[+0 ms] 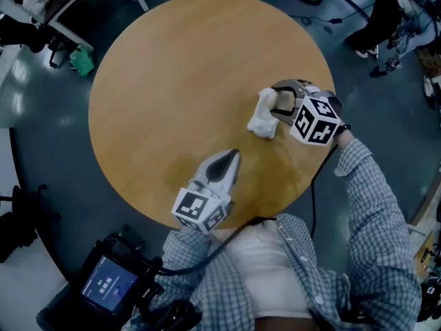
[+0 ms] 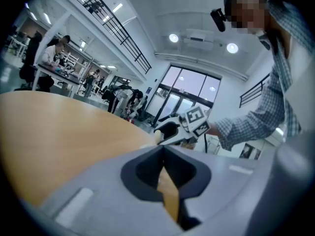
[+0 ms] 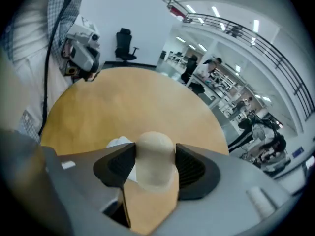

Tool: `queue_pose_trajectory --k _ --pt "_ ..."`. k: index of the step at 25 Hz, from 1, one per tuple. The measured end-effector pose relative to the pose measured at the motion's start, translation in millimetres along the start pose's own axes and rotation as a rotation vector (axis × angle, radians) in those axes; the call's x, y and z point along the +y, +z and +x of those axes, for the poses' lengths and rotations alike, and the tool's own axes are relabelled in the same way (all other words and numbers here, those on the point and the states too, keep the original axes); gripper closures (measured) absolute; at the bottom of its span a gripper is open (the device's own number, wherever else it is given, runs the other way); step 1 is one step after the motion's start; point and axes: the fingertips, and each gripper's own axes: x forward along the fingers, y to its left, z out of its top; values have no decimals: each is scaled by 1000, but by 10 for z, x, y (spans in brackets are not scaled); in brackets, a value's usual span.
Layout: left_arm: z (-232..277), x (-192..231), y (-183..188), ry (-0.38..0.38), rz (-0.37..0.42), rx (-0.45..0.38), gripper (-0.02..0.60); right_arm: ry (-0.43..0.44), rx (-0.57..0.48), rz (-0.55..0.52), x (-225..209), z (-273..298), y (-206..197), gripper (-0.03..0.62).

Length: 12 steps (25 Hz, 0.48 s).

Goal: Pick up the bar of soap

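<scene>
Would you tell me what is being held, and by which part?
The right gripper clamps the bar of soap across its sides; left gripper empty.

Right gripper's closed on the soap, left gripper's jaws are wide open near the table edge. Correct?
Not quite. The left gripper is not wide open: the left gripper view shows its jaws together with nothing between them. The rest holds: the right gripper is closed on the bar of soap, and the left one sits near the edge of the table.
</scene>
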Motion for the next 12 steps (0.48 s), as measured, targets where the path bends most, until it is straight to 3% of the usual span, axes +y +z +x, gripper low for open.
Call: queue_pose_trajectory --k 5,12 --pt "7 13 -19 -36 29 -9 583 -161 -198 328 -117 -203 97 338" --pt "-14 -22 -5 -44 52 -4 583 -302 -597 863 -110 -764 127 338"
